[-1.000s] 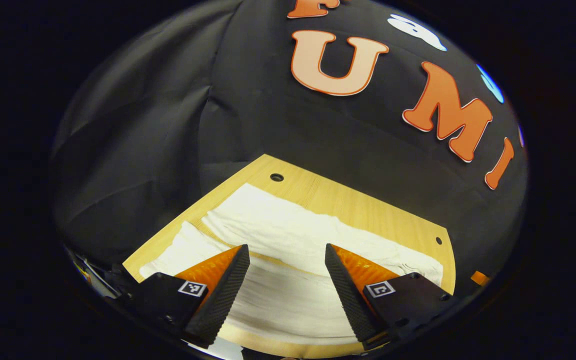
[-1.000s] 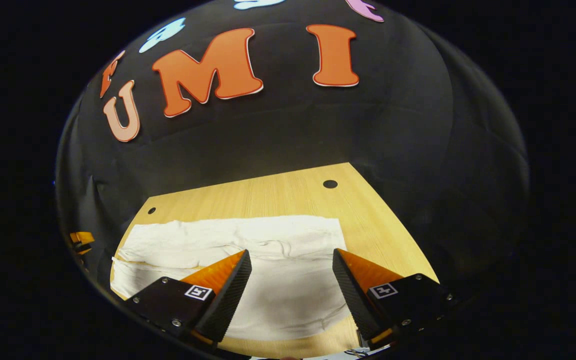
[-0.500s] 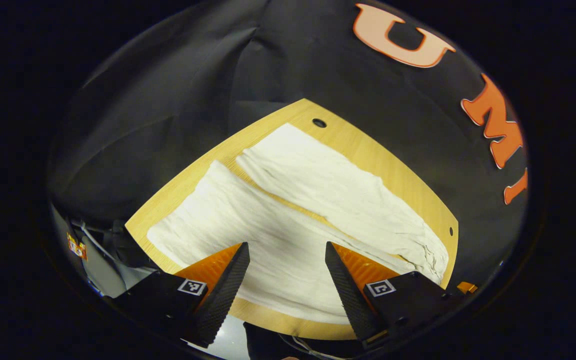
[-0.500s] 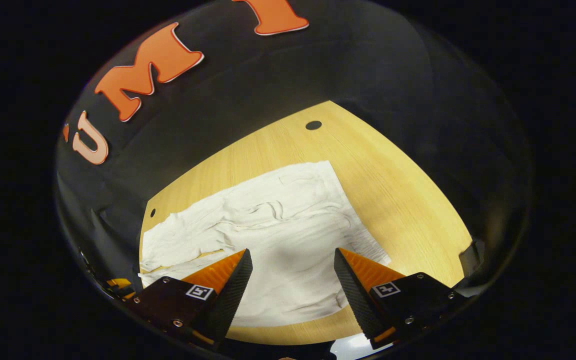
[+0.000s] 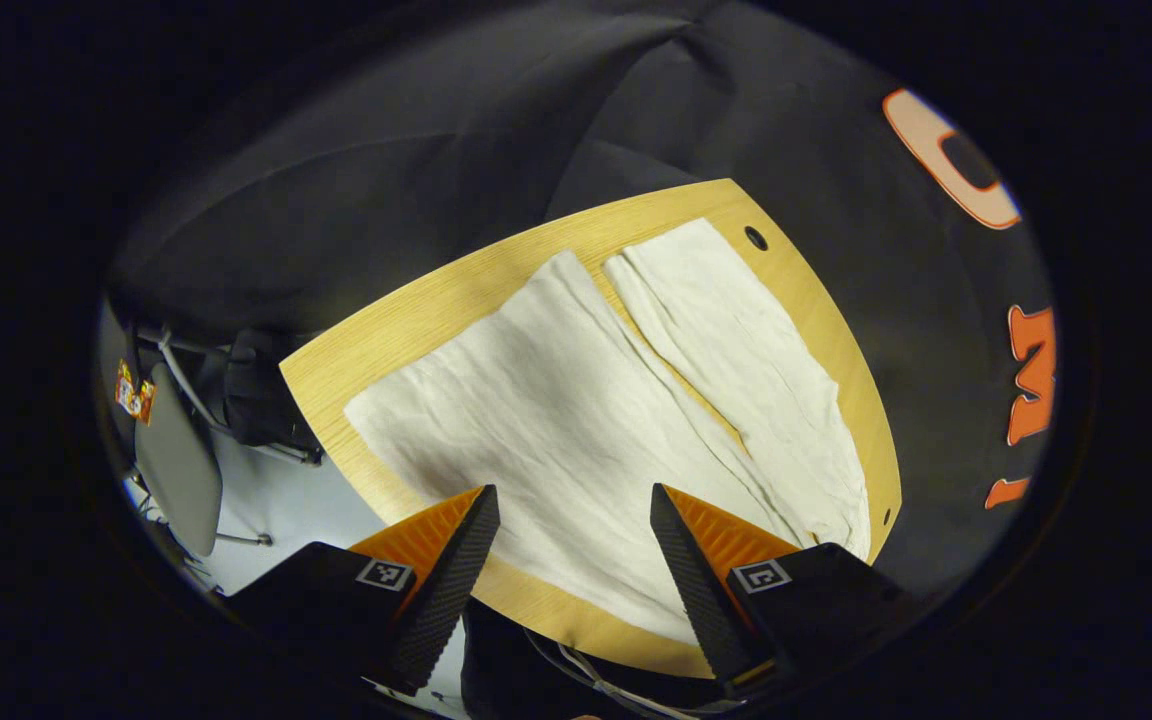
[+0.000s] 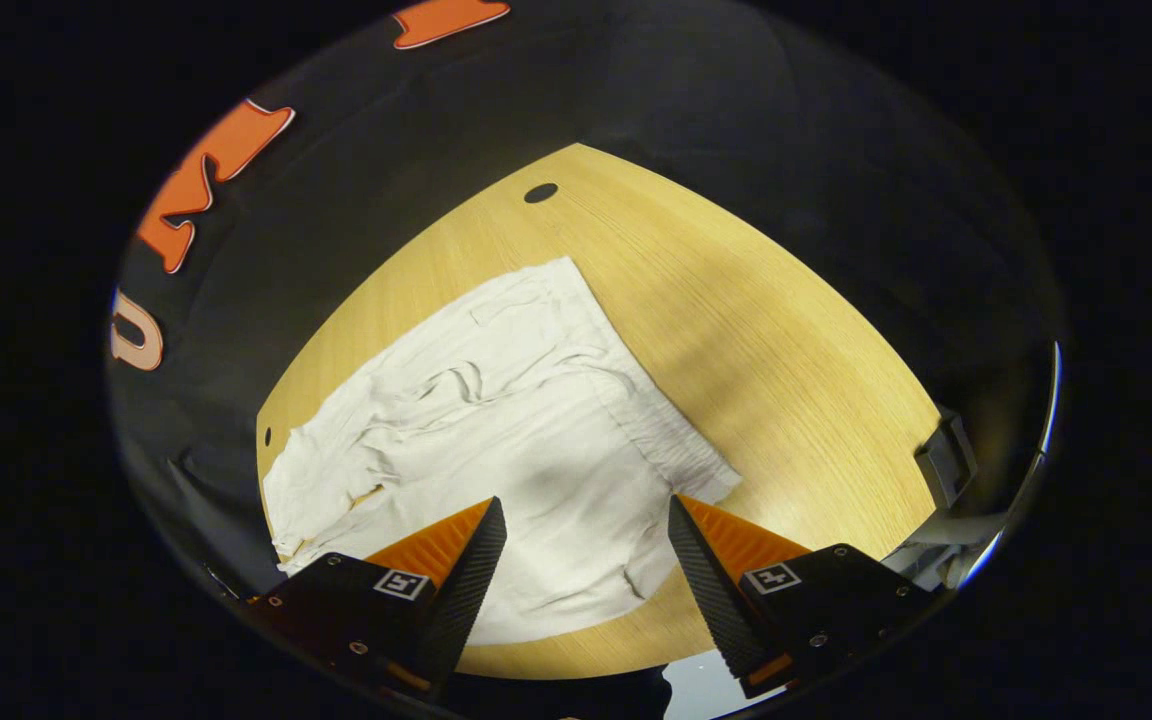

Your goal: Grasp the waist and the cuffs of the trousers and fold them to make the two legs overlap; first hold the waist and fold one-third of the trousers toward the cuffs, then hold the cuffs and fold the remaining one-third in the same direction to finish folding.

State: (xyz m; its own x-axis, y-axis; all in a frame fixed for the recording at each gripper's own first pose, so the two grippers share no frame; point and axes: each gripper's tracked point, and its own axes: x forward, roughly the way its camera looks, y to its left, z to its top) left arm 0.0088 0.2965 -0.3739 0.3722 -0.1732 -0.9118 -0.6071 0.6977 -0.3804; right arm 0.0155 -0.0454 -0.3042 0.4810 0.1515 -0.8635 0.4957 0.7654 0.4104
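Note:
White trousers [image 5: 586,400] lie flat on a wooden table [image 5: 416,310], the two legs side by side with a narrow strip of wood between them. In the left gripper view the cuffs [image 5: 496,360] point up and away. My left gripper [image 5: 574,520] hovers open above the near leg. In the right gripper view the waist end [image 6: 636,400] of the trousers [image 6: 496,420] runs along the right side of the cloth. My right gripper [image 6: 586,530] hangs open over the near part of the waist area, with nothing between its fingers.
The table [image 6: 786,360] has bare wood to the right of the waist and small round holes [image 6: 540,192] near its corners. A grey chair [image 5: 176,460] stands off the table's left edge on a pale floor. A grey clamp [image 6: 946,460] sits at the table's right edge.
Both grippers have risen and tipped downward, so each view looks more steeply onto the table. More of the trousers and tabletop shows. Both stay open.

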